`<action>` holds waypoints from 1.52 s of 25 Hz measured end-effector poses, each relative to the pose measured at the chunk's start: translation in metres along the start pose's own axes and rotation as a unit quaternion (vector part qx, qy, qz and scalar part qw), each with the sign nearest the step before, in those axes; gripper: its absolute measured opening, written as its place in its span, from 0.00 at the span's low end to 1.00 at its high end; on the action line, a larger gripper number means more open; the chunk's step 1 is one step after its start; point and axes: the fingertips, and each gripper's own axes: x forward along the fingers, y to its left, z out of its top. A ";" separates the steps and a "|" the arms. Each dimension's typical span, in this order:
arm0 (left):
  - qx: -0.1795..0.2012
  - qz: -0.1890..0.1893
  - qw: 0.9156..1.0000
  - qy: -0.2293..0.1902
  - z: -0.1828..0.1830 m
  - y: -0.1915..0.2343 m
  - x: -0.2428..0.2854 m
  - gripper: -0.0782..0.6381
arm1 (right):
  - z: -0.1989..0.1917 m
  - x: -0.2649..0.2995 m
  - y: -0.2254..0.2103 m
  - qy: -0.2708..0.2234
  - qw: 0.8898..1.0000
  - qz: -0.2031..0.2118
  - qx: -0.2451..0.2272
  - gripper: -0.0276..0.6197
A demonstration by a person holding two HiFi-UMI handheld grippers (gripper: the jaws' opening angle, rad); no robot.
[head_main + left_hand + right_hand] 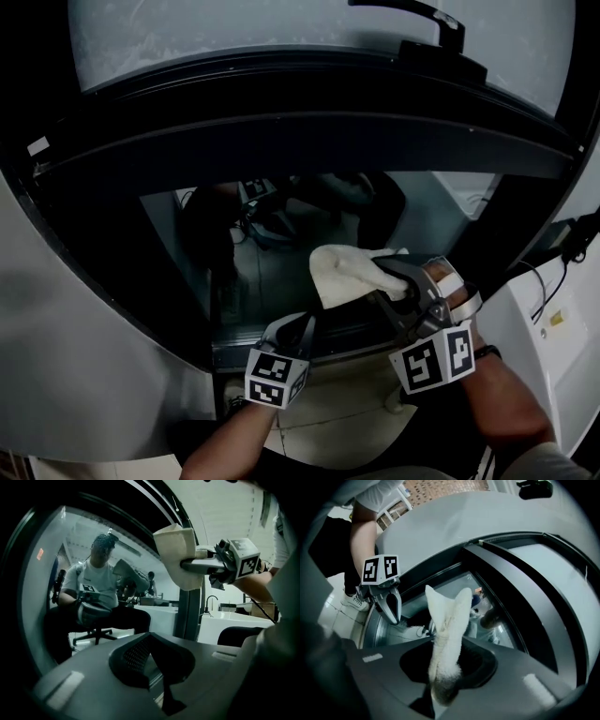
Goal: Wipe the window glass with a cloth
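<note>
1. Two grippers work low down at the near edge of the window glass (450, 220), which sits in a dark frame (309, 131).
2. The right gripper (389, 281) has its jaws clamped tight on the cloth (342, 270). One bunched end is pinched between them and the free end fans out toward the pane.
3. That cloth lies over the lower right part of the glass, just left of the right gripper. Whether it presses on the pane or hangs just off it cannot be told.
4. The left gripper (300, 328) has its jaws closed together with nothing between them. It sits by the bottom rail, left of the cloth and apart from it.
5. The cloth looks light, soft and floppy, so it will likely fold and trail rather than push.
6. The best hold is probably a thick gather near the middle, leaving a broad flap to lie flat on the pane.
7. Glass is hard, smooth and breakable, so I judge that only the fabric, not the jaw tips, should meet it.
</note>
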 end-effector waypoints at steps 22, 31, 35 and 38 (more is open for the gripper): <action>-0.033 0.018 0.998 -0.050 0.020 0.041 -0.026 0.13 | 0.105 0.042 -0.090 -0.004 0.965 -0.192 -0.179 0.18; -0.042 0.015 0.997 -0.057 0.024 0.045 -0.026 0.13 | 0.105 0.067 -0.079 -0.004 0.965 -0.198 -0.173 0.18; -0.043 0.017 0.998 -0.052 0.021 0.048 -0.023 0.13 | 0.101 0.077 -0.072 -0.004 0.970 -0.185 -0.159 0.18; -0.049 0.021 0.997 -0.049 0.017 0.053 -0.022 0.13 | 0.100 0.081 -0.071 -0.008 0.973 -0.183 -0.140 0.18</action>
